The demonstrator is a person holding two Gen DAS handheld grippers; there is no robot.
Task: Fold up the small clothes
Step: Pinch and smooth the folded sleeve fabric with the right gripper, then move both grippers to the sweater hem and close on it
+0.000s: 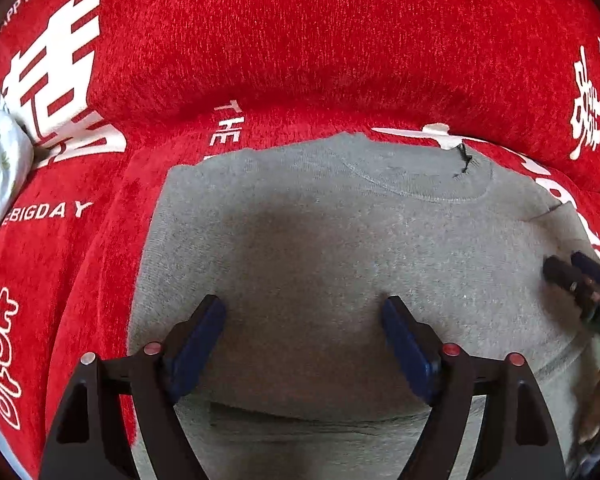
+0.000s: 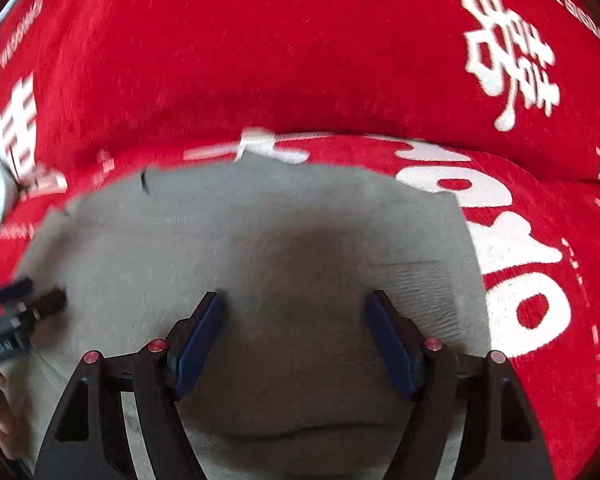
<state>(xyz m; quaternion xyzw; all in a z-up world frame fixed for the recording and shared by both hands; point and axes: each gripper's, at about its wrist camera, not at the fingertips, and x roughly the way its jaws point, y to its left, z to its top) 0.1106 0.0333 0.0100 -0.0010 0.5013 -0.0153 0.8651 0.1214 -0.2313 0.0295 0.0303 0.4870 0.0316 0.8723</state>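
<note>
Spread flat on a red cover (image 1: 300,40) printed with white lettering, a small grey knit sweater (image 1: 300,220) lies with its ribbed neckline (image 1: 420,188) toward the far cushion and its sides apparently already turned in, giving a narrow rectangle. Both tools hover over it: the left gripper (image 1: 304,320) has its blue-padded fingers spread wide and holding nothing, and the right gripper (image 2: 296,316) is likewise parted and empty above the right half of the cloth. Each tool shows at the edge of the other's view. The garment looks light, soft and limp, a fabric likely to sag and slide on itself rather than keep a crease, so a pinch at the two near corners of the hem (image 1: 300,416), taking all layers together, seems the surest hold for carrying the bottom up toward the collar. A pale patterned cloth (image 1: 0,152) sits at far left, well apart.
</note>
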